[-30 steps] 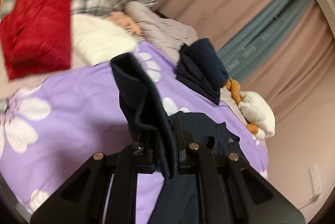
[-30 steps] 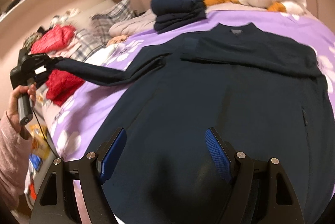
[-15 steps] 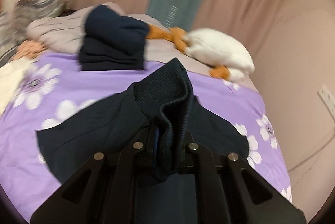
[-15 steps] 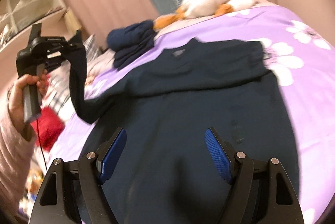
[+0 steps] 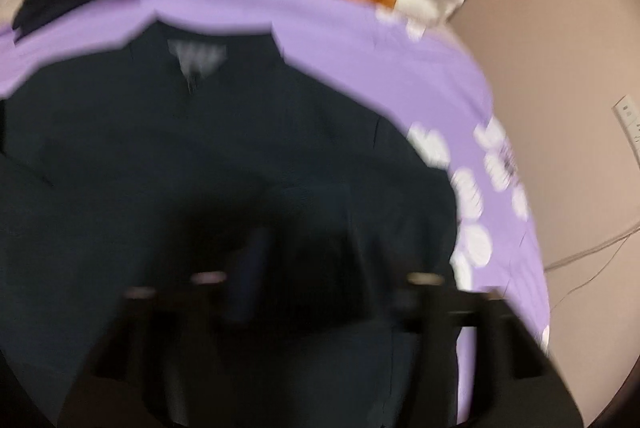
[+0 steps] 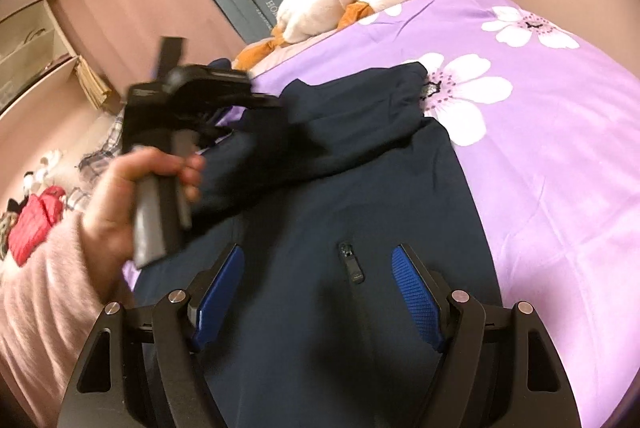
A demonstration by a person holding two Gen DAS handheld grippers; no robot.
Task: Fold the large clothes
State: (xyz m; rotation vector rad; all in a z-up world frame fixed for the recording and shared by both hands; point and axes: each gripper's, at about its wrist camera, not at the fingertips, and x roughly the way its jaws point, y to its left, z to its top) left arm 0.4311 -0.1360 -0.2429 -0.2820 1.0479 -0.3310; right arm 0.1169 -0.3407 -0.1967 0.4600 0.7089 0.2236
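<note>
Left gripper (image 6: 280, 108) jaws have just been opening over the navy jacket (image 6: 340, 228) on the purple bedspread (image 6: 560, 148), sleeve no longer pinched. Right gripper (image 6: 316, 292) hangs wide open, holding nothing.

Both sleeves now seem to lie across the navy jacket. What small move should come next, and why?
Probably lift the left hand-held gripper clear of the navy jacket. Its jaws have just been opening, and the sleeve lies across the chest, so it seems released, though blur hides whether cloth still sits between them. The right hand-held gripper hovers open over the lower part, ready for the next fold.
</note>
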